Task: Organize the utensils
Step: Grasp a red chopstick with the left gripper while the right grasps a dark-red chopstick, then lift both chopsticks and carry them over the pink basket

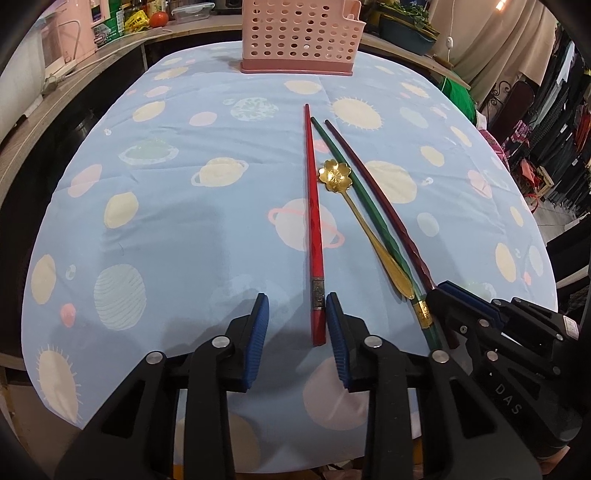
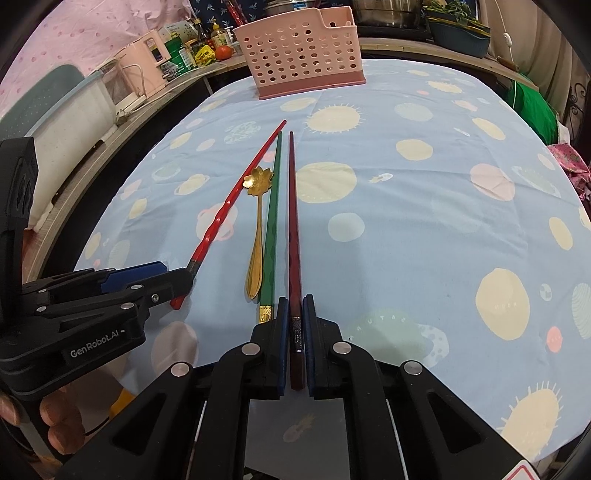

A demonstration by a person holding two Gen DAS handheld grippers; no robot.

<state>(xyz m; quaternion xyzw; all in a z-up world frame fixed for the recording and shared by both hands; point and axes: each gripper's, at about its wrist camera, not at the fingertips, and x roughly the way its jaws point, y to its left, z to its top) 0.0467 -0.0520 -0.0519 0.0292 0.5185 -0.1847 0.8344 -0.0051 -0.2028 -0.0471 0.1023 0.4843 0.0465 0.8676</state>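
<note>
Planet-print surface [image 1: 184,206]: right gripper [image 2: 294,314] clamps the maroon chopstick [image 2: 293,221], left gripper [image 1: 297,314] part-open around the red chopstick [image 1: 312,221] (centre it before closing).

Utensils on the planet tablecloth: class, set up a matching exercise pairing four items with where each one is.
Items:
1. red chopstick
2. dark red chopstick
3. gold flower spoon
4. pink basket

Places:
A. far end of the table
B. clamped in the right gripper
C. lying beside the green chopstick
D. between the left gripper's parted fingers

Pairs: 1-D, 2-B, 3-C, 4-A
</note>
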